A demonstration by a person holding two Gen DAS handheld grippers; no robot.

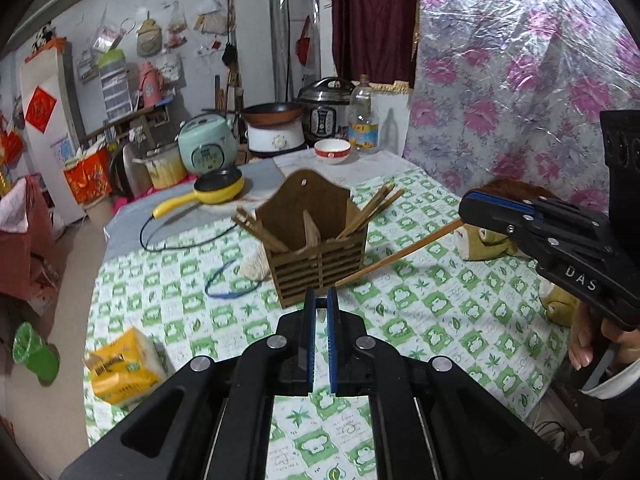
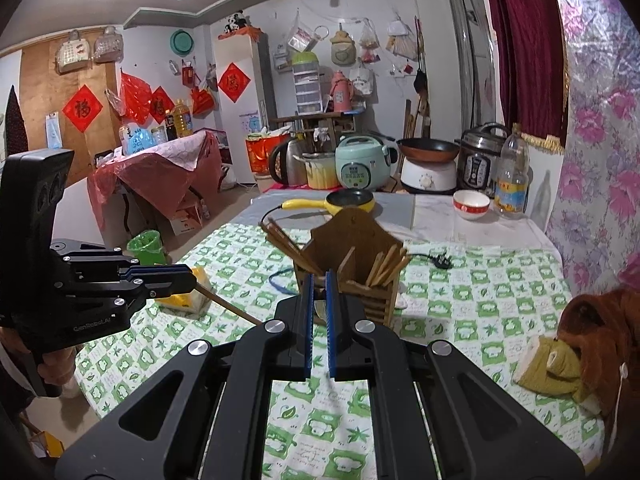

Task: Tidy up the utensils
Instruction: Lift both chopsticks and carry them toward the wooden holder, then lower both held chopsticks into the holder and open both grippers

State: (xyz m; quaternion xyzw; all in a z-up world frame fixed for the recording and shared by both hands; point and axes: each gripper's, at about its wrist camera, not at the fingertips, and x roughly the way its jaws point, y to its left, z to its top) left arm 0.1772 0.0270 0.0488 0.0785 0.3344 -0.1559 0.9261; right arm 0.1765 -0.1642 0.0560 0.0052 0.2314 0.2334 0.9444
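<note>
A brown wooden utensil holder [image 1: 320, 264] [image 2: 352, 236] stands mid-table on the green checked cloth. Bundles of chopsticks lean out of its left compartment [image 1: 258, 230] and its right one [image 1: 372, 208]. My left gripper [image 1: 320, 298] [image 2: 194, 276] is shut on a chopstick [image 2: 228, 304] that slants forward and down from its tip. My right gripper [image 2: 319, 280] [image 1: 464, 210] is shut on another chopstick [image 1: 400, 254], which hangs the same way. Both grippers hover just in front of the holder. In its own view each held stick is mostly hidden by the fingers.
A yellow electric pan [image 1: 220, 188] with its cord, a red-rimmed bowl [image 1: 332, 150] and a bottle [image 2: 510, 176] sit behind the holder. A yellow tissue pack [image 1: 120, 368] and a blue loop [image 1: 224, 284] lie left. A brown plush toy [image 2: 592, 344] lies right.
</note>
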